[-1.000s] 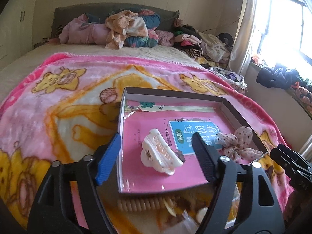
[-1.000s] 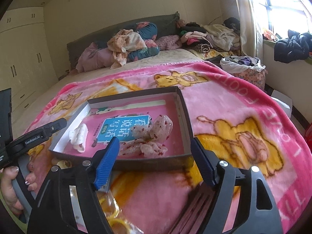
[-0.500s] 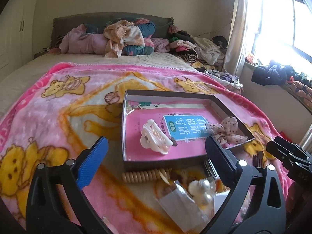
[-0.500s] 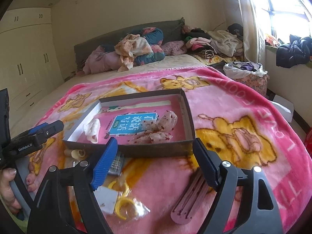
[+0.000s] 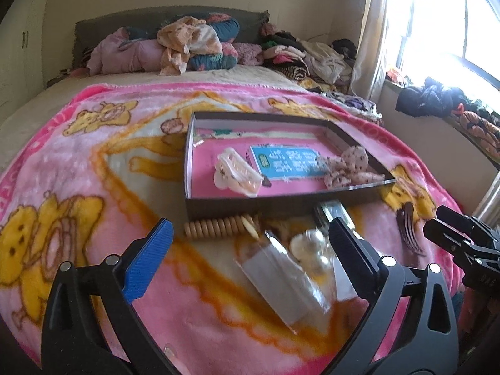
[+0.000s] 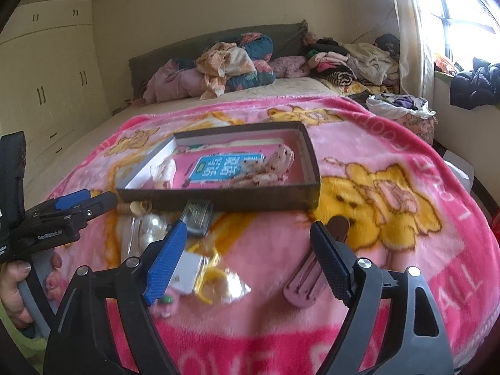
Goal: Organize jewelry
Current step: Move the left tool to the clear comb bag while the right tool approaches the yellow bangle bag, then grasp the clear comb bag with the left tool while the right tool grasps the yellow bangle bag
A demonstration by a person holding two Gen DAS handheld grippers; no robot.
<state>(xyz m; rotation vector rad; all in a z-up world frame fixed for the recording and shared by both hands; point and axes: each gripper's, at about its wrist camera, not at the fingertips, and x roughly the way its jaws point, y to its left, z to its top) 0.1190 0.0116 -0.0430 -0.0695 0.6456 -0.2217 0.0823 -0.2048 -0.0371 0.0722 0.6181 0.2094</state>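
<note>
A dark-rimmed shallow box (image 5: 281,209) (image 6: 218,201) with a pink bottom lies on the pink blanket. Inside it lie a white claw clip (image 5: 237,175) (image 6: 162,172) and a spotted fabric bow (image 5: 347,168) (image 6: 272,168). In front of the box are a beige spiral hair tie (image 5: 218,228), clear bags of pearly pieces (image 5: 300,250) (image 6: 150,231), a yellow piece in a bag (image 6: 212,278), a pink comb (image 6: 303,281) and a brown comb (image 5: 406,225) (image 6: 339,228). My left gripper (image 5: 248,234) (image 6: 72,209) hangs wide open above the loose pieces. My right gripper (image 6: 248,234) (image 5: 462,243) is open too, holding nothing.
A dark packet of pins (image 6: 197,215) leans at the box's front wall. Piled clothes and pillows (image 5: 193,43) fill the head of the bed. A window sill with dark clothes (image 5: 437,100) runs along the right. A hand (image 6: 12,281) holds the left gripper's handle.
Both grippers drew back from the box toward the near edge of the bed. The left jaws spread wider. The claw clip stays in the box, and the loose pieces in front came into view.
</note>
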